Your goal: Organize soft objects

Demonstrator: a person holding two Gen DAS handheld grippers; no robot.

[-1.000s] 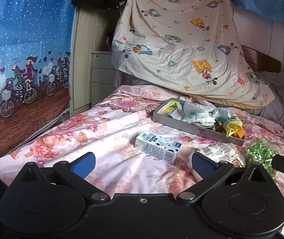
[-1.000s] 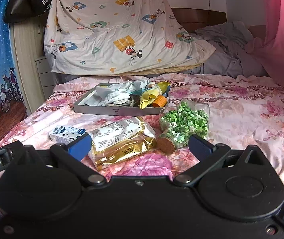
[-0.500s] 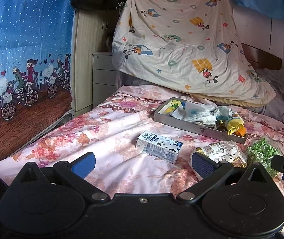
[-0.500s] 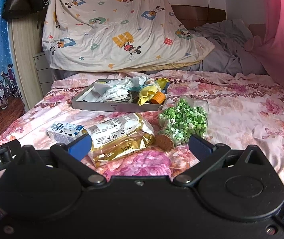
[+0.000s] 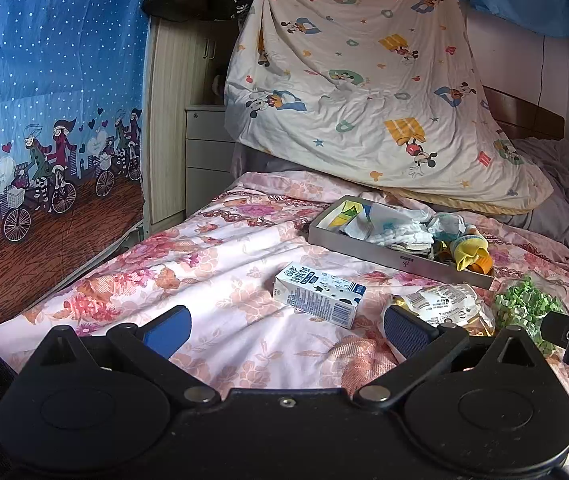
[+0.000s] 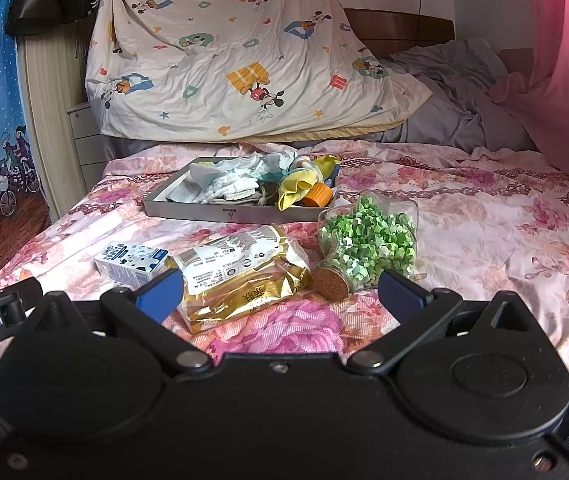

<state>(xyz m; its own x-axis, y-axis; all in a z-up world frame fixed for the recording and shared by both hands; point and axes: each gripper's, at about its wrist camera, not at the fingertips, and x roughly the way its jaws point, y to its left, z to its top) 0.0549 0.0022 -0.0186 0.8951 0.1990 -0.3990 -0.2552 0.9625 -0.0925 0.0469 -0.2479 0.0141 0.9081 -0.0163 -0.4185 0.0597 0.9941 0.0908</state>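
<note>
A grey tray (image 6: 188, 212) (image 5: 368, 246) on the flowered bedspread holds white cloths (image 6: 224, 184) (image 5: 388, 226), a yellow soft toy (image 6: 300, 188) (image 5: 470, 250) and an orange cap (image 6: 318, 195). In front of it lie a small milk carton (image 6: 130, 262) (image 5: 318, 294), a gold and white packet (image 6: 240, 272) (image 5: 442, 306) and a corked glass jar of green paper stars (image 6: 368, 240) (image 5: 524, 308). My left gripper (image 5: 286, 328) is open over bare bedspread, short of the carton. My right gripper (image 6: 280, 292) is open, with the packet and jar just beyond its fingers.
A cartoon-print quilt (image 6: 236, 52) hangs behind the tray. Grey bedding (image 6: 456, 96) is heaped at the back right, a pink curtain (image 6: 564, 60) on the right. A blue curtain (image 5: 44, 120) and a white drawer unit (image 5: 208, 160) stand left of the bed.
Both grippers have pulled back and shifted a little; the objects on the bed look slightly further off and have not moved. Both stay open.
</note>
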